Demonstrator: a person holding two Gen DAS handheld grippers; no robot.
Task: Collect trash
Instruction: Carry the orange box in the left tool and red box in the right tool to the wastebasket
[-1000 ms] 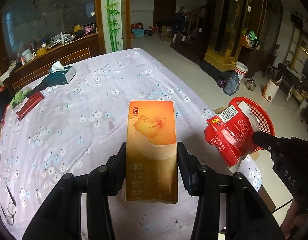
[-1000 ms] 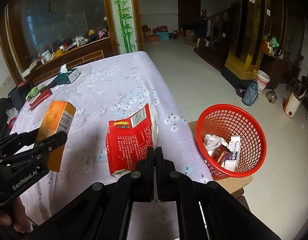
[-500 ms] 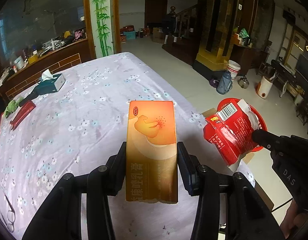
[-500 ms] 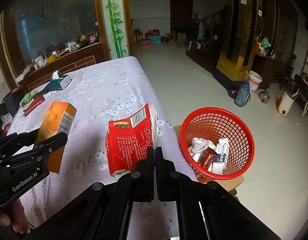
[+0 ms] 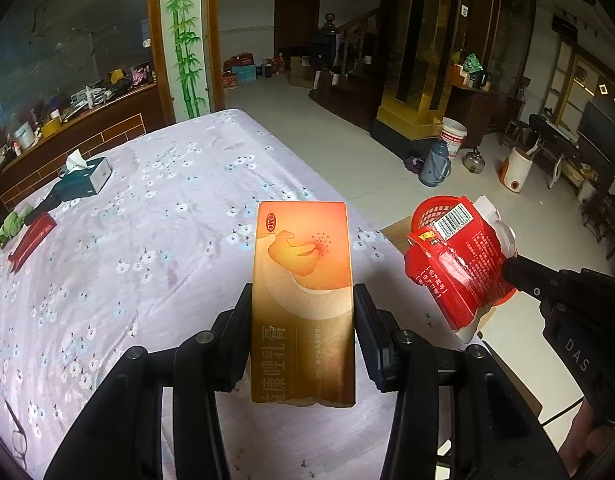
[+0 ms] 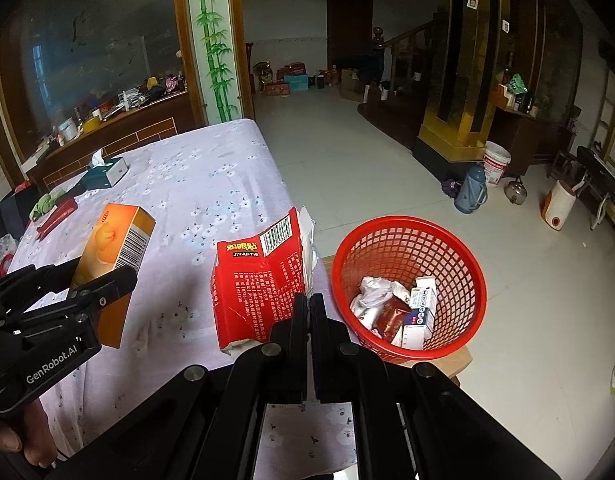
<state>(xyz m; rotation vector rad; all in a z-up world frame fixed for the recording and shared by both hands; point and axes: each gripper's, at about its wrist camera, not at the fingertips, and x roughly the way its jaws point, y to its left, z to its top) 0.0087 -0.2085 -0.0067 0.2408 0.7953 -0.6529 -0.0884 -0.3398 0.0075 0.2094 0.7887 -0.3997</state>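
My left gripper (image 5: 302,312) is shut on an orange medicine box (image 5: 302,280), held above the flowered tablecloth; the same orange box (image 6: 115,248) shows at the left of the right wrist view. My right gripper (image 6: 308,300) is shut on a torn red packet (image 6: 259,280) with a barcode, held over the table's right edge. That red packet (image 5: 459,264) hangs in front of the red mesh basket (image 5: 427,210) in the left wrist view. The red basket (image 6: 411,236) sits on a low stand right of the table and holds several boxes and wrappers.
The table (image 5: 155,216) carries a tissue box (image 5: 85,176), a red case (image 5: 29,238) with green cloth, and glasses (image 5: 17,440) near the front left. On the tiled floor beyond stand a thermos (image 6: 473,194), a white bucket (image 6: 495,162) and a kettle (image 6: 515,192).
Both grippers have risen and tilted, still holding their items. The basket has drifted left and nearer in the right wrist view.
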